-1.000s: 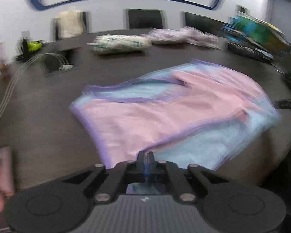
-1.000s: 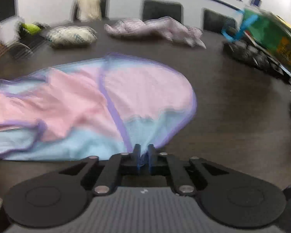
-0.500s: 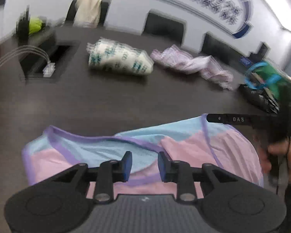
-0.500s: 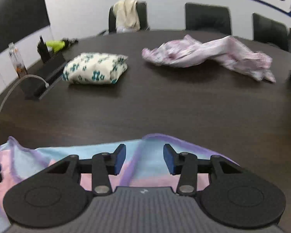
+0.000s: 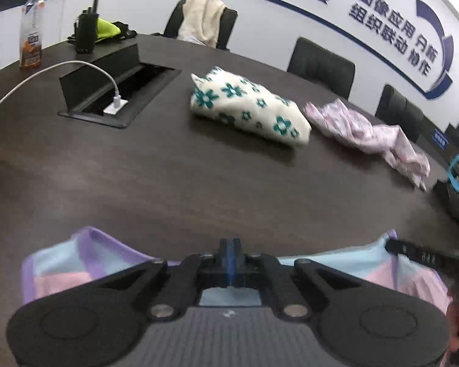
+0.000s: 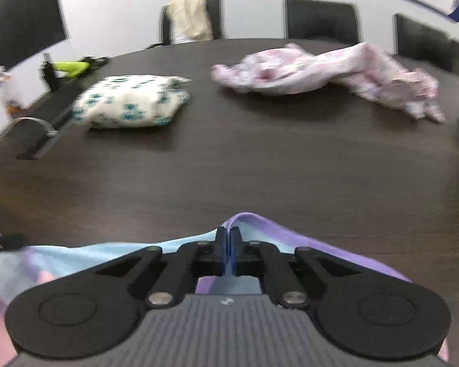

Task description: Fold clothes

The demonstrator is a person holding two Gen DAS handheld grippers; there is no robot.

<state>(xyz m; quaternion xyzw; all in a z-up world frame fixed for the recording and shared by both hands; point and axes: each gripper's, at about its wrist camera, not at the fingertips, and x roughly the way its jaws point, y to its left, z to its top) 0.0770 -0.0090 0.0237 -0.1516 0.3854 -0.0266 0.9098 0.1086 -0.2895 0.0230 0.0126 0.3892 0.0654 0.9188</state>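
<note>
Now both tongs (image 5: pixel 228 246) (image 6: pixel 226 238), parted earlier, pinch the garment's (image 5: pixel 58 264) far edge

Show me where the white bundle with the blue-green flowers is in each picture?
Left wrist view: the flowered bundle lies on the dark table, upper middle, left of the crumpled pink garment.
Right wrist view: the same bundle sits upper left, blurred.
Shared landmark: the chair draped with cream cloth behind the table.

On the table (image 5: pixel 199 177): garment (image 5: pixel 61 263) at near edge; folded bundle (image 5: pixel 248 107) beyond, crumpled cloth (image 5: pixel 367 131) to its right, bottle (image 5: pixel 30 30) far left.
</note>
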